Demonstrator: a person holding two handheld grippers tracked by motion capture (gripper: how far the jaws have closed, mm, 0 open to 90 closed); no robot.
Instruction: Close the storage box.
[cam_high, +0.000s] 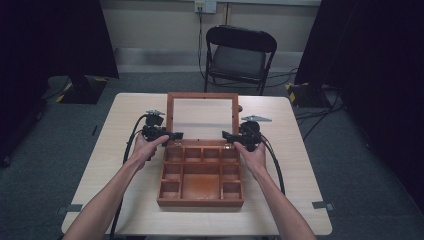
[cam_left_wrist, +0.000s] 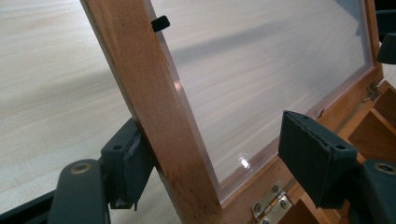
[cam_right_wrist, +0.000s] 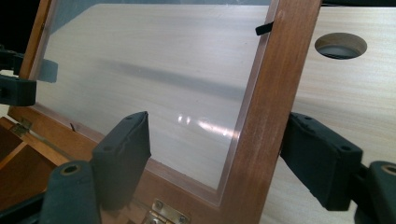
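Observation:
A wooden box (cam_high: 200, 202) with several compartments lies open in the middle of the table. Its lid (cam_high: 202, 95), a wooden frame around a clear pane, stands up at the back. My left gripper (cam_high: 176, 135) straddles the lid's left rail (cam_left_wrist: 154, 116) low down near the brass hinge (cam_left_wrist: 271, 204). One pad (cam_left_wrist: 133, 161) lies against the rail's outer side and the other pad (cam_left_wrist: 310, 149) hangs clear of the pane, so the jaws are open. My right gripper (cam_high: 225, 135) straddles the right rail (cam_right_wrist: 273, 116) the same way. Its outer pad (cam_right_wrist: 317, 156) is at the wood and its inner pad (cam_right_wrist: 123, 151) is off the pane.
The light wood table (cam_high: 130, 112) has a round hole (cam_right_wrist: 341, 45) just right of the lid. A black folding chair (cam_high: 239, 55) stands behind the table's far edge. Black cables trail from both grippers back along the forearms.

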